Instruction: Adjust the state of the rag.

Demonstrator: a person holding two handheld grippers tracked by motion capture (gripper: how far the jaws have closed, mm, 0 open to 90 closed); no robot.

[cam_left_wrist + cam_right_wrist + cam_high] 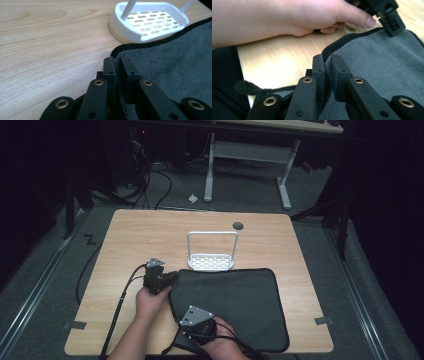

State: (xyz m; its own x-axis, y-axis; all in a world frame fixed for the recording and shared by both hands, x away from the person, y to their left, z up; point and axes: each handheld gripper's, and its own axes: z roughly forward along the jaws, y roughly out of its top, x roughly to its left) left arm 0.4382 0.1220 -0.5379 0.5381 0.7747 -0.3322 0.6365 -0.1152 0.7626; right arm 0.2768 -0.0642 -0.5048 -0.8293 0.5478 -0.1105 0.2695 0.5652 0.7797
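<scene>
At the bottom centre of the high view I have the right gripper [212,319] over the near left edge of the dark grey cloth [240,300]. In the right gripper view its jaws are pinched on the cloth's black-trimmed edge [327,67], which runs up between them. Just above and to the left in the high view, the left gripper [170,277] sits at the cloth's upper left corner. In the left gripper view its jaws are likewise closed on the hem [117,67], with cloth squeezed between the pads. The left hand [287,17] fills the top of the right gripper view, resting on the wooden table [140,235].

The cloth lies flat across the lower middle of the tabletop, its far edge touching the white slotted rack [211,262] with its upright hoop handle, at the frame's centre. Beyond the rack, a dark round hole [238,225] sits near the table's far edge.
</scene>
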